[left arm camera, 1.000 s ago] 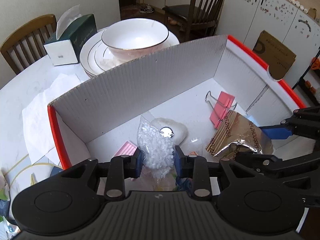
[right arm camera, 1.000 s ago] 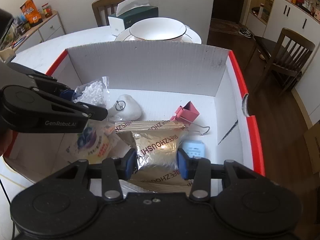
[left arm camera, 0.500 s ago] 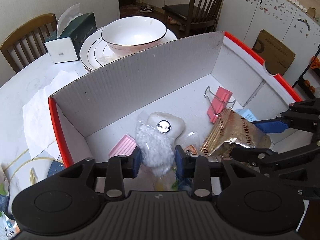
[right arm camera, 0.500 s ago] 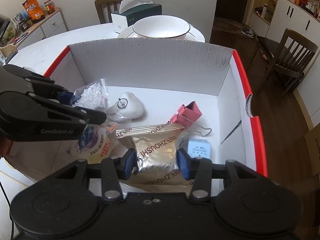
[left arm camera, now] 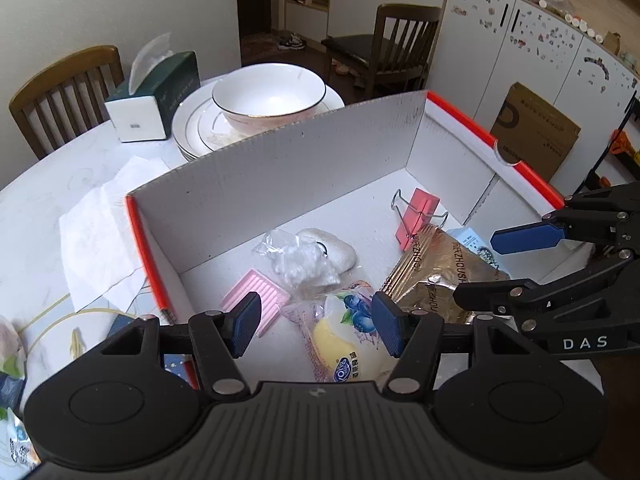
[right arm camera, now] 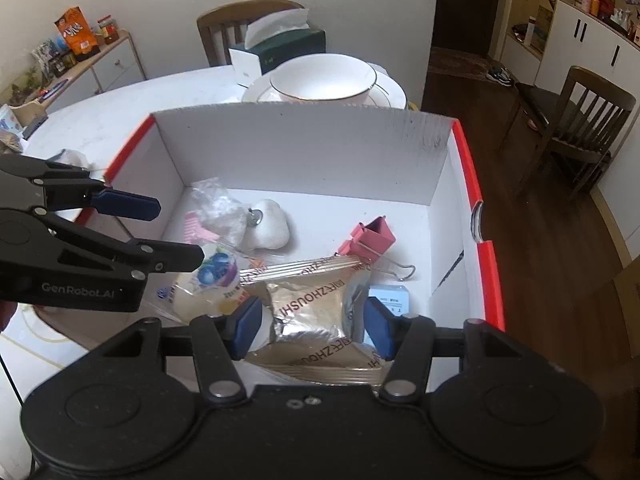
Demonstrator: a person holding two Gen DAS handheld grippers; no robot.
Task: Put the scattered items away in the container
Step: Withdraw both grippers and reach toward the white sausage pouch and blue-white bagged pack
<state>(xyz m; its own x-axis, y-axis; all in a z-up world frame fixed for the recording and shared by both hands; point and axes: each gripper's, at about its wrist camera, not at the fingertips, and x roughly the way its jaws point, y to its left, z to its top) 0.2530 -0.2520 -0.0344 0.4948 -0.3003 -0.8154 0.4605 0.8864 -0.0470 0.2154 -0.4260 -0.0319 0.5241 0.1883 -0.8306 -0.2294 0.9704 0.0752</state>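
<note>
Grippers: left gripper [left arm camera: 316, 330] spread wide, empty, above blueberry snack pack [left arm camera: 344, 340] inside box [left arm camera: 280, 172]. Right gripper [right arm camera: 312, 326] parted, gold foil packet [right arm camera: 312, 308] loose between pads, apparently not pinched. Clear bead bag [left arm camera: 298, 258], pink binder clip [left arm camera: 416, 216], white pebble [right arm camera: 268, 228] also inside box. Mostly tidied, judging by contents; small wrappers [left arm camera: 16, 432] left of box remained. Room to lift clear above box rim.

White box [left arm camera: 304, 168] with red rim. Pink binder clip [left arm camera: 416, 216]; gold foil packet [right arm camera: 312, 312]. Blueberry print on yellow snack bag [left arm camera: 344, 340].
</note>
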